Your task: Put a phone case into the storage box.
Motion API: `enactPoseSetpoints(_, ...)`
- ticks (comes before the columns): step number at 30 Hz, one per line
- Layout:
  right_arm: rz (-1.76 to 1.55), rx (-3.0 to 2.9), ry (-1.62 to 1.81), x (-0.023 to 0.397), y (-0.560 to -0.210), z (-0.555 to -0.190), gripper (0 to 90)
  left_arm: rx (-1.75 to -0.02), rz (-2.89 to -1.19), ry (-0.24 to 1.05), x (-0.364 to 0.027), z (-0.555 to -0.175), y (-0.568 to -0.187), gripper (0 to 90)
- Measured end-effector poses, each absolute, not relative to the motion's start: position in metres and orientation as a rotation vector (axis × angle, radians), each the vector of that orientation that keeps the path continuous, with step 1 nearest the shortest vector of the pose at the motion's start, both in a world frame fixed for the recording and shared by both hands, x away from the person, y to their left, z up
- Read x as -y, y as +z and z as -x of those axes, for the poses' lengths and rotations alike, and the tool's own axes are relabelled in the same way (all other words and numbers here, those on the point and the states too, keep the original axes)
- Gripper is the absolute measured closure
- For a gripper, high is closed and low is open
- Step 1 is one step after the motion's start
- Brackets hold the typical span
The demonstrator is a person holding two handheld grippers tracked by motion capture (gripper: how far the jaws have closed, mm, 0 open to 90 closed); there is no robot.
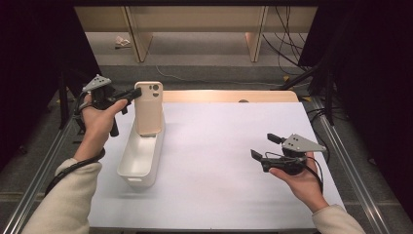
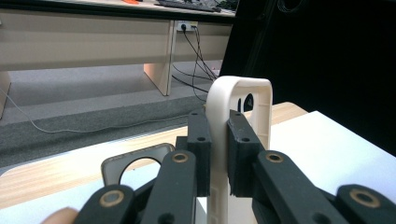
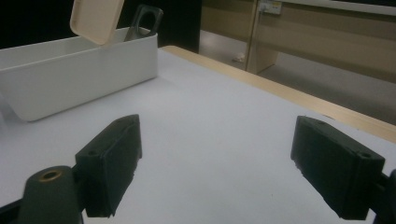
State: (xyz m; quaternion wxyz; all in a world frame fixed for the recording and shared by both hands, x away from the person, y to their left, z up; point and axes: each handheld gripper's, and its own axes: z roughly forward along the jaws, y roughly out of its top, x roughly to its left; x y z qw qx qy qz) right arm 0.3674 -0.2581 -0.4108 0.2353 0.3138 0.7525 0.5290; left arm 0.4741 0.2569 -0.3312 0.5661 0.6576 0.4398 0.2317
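Left gripper [image 1: 134, 92] clamps the beige phone case [image 1: 148, 107] upright over the white bin [image 1: 141, 156]. Right gripper [image 1: 263, 146] hovers apart above the table [image 1: 219, 161], jaws spread wide, grasping nothing

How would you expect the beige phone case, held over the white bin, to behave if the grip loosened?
Phone case: probably light and slightly flexible, being a thin shell. The left tool pinches one edge, so it might pivot or slide into the white bin.

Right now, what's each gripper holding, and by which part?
Left gripper is clamped on the beige phone case, on its side edge near the camera cutout. Right gripper is open, holding nothing.
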Motion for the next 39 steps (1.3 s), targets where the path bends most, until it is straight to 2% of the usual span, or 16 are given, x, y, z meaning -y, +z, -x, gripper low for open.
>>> enactPoseSetpoints(14,-0.862,-2.067,1.449,0.258,-0.411,-0.368,17.5,-1.109,-1.565,0.549,-0.276,-0.498,-0.348,81.4)
enactPoseSetpoints(39,-0.861,-2.07,1.45,0.258,-0.412,-0.368,17.5,-1.168,-1.583,0.499,-0.268,-0.522,-0.383,81.2)
